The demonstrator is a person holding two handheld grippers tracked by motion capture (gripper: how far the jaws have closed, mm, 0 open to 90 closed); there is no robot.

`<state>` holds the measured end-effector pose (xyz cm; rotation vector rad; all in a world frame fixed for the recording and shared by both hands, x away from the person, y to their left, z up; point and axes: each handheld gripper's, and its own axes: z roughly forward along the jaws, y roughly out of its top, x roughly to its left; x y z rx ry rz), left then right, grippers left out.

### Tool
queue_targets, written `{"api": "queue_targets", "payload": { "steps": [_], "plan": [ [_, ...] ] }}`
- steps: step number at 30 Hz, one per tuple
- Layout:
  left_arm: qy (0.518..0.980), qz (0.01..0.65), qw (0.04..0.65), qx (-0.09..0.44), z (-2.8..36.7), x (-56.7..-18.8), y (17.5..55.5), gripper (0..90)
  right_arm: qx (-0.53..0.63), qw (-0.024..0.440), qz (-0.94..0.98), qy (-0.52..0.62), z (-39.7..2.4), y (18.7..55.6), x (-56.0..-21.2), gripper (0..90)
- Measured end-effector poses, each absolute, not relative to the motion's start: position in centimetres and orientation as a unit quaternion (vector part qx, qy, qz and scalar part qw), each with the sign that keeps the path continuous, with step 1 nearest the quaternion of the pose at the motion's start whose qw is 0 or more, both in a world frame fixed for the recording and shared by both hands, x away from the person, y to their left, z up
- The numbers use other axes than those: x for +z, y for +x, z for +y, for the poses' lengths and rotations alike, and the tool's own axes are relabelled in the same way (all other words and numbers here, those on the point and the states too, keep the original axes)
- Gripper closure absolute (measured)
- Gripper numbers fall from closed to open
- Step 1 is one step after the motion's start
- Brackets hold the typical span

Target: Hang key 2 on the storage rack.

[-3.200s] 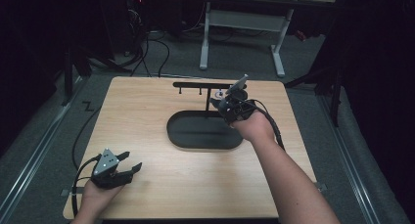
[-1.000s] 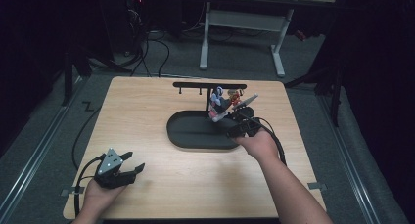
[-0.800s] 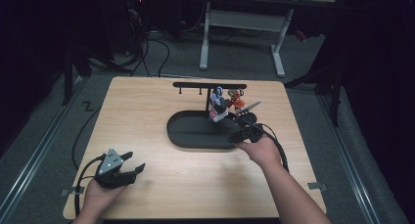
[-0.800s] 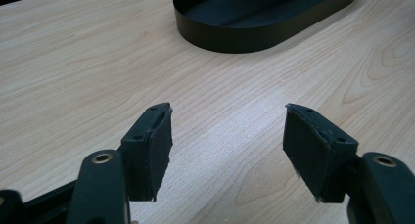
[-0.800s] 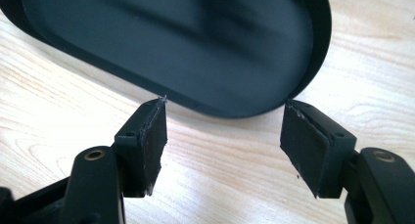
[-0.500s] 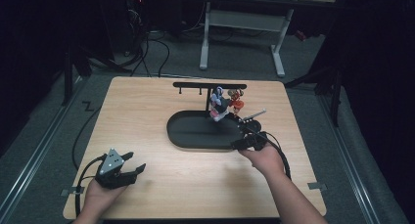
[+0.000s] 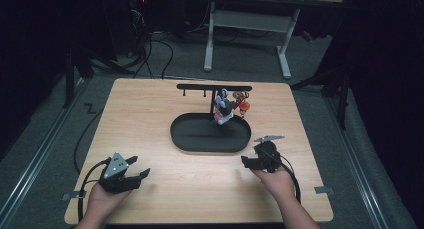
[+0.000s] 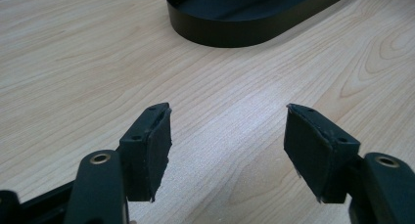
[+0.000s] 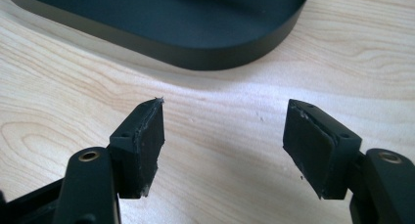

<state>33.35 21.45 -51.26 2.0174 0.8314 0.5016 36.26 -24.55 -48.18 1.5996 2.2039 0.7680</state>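
Right gripper (image 7: 250, 162) has pulled back from stand (image 7: 214, 88); charms (image 7: 229, 105) hung, looks done; both grippers spread, empty; left gripper (image 7: 134, 175) idle.

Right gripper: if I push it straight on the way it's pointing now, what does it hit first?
Probably the near wall of the black oval tray. The right gripper is open, with bare wooden table between its jaws and the tray; depth is hard to judge.

Black oval tray (image 7: 200, 139) on pale wood-grain table (image 7: 150, 114), red-and-blue charms (image 7: 229, 105)
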Motion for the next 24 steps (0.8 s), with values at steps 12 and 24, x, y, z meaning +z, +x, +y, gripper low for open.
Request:
{"api": "queue_targets", "payload": {
  "steps": [12,24],
  "plan": [
    [0.816,0.333,0.43,0.197,20.9,-51.5,33.3,32.7,0.39,0.233,0.715,0.531,-24.7,28.7,-52.3,29.0],
    [0.822,0.325,0.423,0.2,19.9,-51.7,33.2,31.1,0.424,0.251,0.679,0.543,-27.4,27.7,-51.3,24.4]
  ]
}}
